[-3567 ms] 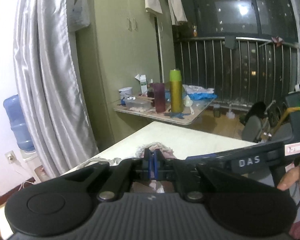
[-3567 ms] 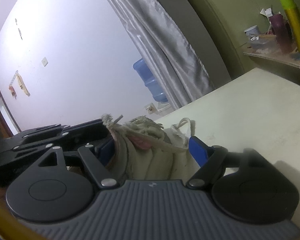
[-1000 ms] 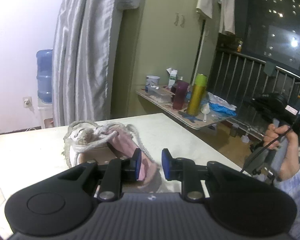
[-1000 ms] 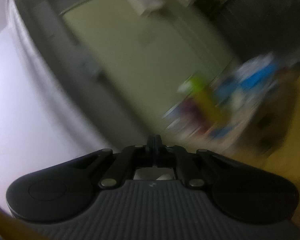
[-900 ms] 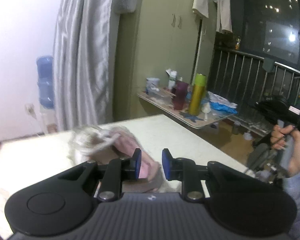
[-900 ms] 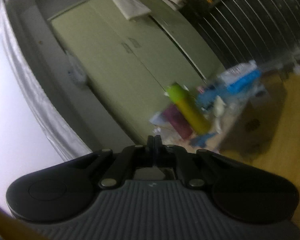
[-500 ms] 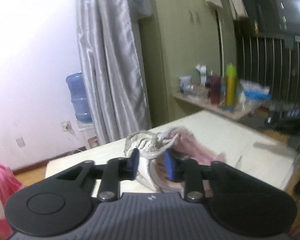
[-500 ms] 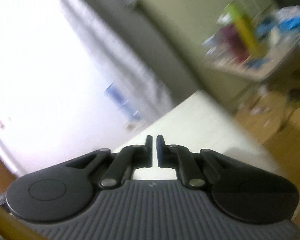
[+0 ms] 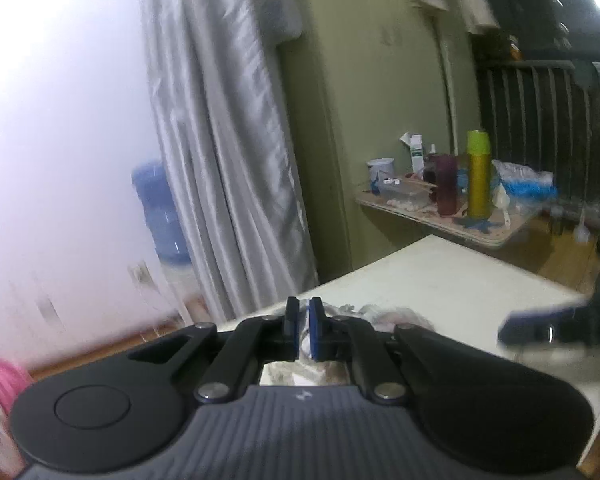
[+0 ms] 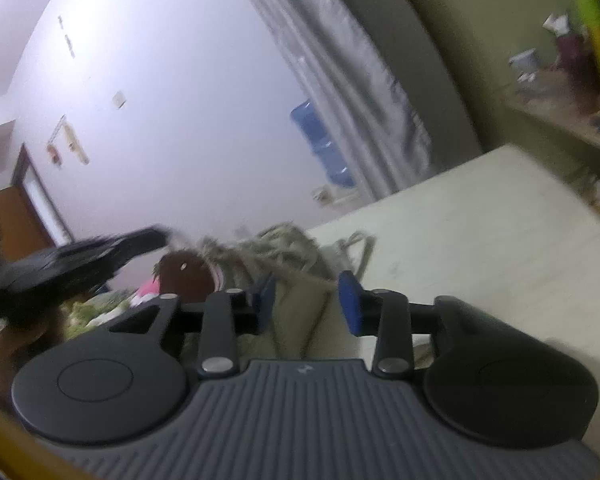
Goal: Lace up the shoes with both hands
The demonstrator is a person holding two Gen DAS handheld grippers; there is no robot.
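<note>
A second ago the right gripper (image 10: 307,304) was clenched and aimed at the cluttered shelf (image 9: 452,222); now it faces the shoe (image 10: 284,256) on the white table (image 10: 480,224), jaws opening astride the shoe's near end, pads not pressing it. The left gripper (image 9: 303,330), wider before, is closing over the shoe, whether onto a lace cannot be told. A water jug (image 9: 160,210) and grey curtain (image 9: 224,140) stand behind, and each gripper blurs across the other's view.

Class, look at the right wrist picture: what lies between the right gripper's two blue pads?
In the right wrist view, the right gripper is opening, and the pale shoe with its frayed laces shows between the pads. No pad clearly presses on it.
</note>
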